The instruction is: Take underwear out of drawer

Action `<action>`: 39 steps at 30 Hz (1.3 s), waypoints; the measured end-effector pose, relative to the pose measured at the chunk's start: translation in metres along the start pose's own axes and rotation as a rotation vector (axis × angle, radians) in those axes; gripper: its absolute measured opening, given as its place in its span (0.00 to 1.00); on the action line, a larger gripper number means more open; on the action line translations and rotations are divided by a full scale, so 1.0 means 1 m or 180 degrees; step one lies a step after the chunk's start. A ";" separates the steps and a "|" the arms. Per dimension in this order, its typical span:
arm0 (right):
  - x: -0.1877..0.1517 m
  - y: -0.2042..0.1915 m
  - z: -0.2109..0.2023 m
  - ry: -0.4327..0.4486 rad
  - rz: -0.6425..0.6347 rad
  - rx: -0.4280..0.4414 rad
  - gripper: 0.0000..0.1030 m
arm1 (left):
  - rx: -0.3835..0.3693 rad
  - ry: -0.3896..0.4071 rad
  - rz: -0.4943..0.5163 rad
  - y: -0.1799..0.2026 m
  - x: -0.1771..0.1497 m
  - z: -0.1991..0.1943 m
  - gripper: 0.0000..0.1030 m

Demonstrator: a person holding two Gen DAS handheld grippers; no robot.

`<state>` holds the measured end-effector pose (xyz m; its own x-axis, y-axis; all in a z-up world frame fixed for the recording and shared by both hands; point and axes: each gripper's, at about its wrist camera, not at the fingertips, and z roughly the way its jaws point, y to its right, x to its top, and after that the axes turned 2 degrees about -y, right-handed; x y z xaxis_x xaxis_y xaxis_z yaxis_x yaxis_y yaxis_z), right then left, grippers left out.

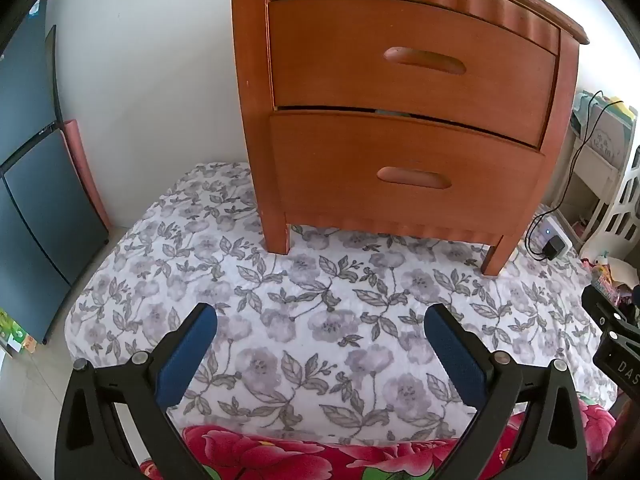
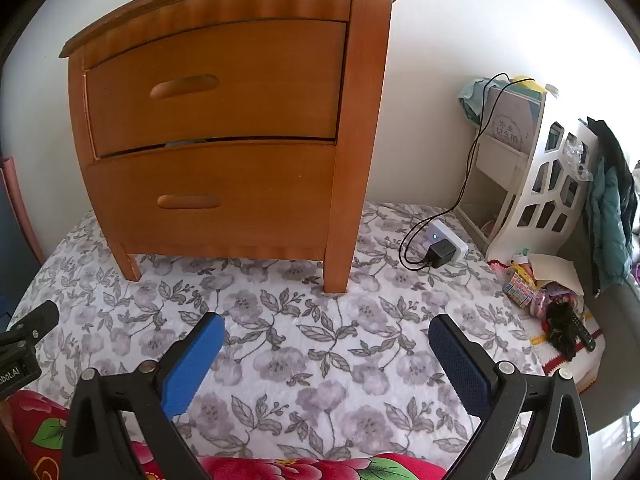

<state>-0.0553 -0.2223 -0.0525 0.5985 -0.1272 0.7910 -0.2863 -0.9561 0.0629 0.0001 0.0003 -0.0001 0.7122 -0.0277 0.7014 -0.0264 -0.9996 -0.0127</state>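
I hold the left gripper (image 1: 320,336) and right gripper (image 2: 326,340) fully spread, empty, short of the nightstand (image 1: 400,120), ready for a handle. Both drawers look nearly shut; underwear unseen, presumably inside.

- A home bedroom is showing here: a wooden nightstand (image 2: 224,128) is standing on a floral bedspread (image 2: 304,360).
- A white shelf (image 2: 532,184) is holding clothes, and a jacket (image 2: 608,208) is hanging beside it.
- Toys (image 2: 528,284) are lying nearby, and a charger (image 2: 440,254) is sitting plugged in.
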 end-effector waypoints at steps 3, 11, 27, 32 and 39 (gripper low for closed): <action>0.000 0.000 0.000 0.0001 0.0008 0.0009 1.00 | 0.0002 -0.0002 0.0008 0.000 0.000 0.000 1.00; 0.000 0.000 -0.001 0.0008 0.0004 -0.0002 1.00 | 0.0005 -0.0002 -0.0001 0.001 0.000 -0.001 1.00; -0.001 0.000 -0.002 0.0012 -0.0004 -0.0013 1.00 | -0.0014 -0.0026 -0.0017 0.000 0.000 0.000 1.00; 0.000 0.000 -0.001 0.0018 -0.0007 -0.0022 1.00 | -0.0014 -0.0030 -0.0018 0.000 0.000 0.000 1.00; -0.002 -0.001 0.001 0.0013 -0.0005 -0.0021 1.00 | -0.0018 -0.0034 -0.0019 0.000 0.000 0.000 1.00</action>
<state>-0.0558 -0.2207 -0.0549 0.5958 -0.1246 0.7934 -0.2902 -0.9545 0.0681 0.0003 0.0003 -0.0002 0.7200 -0.0217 0.6937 -0.0259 -0.9997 -0.0045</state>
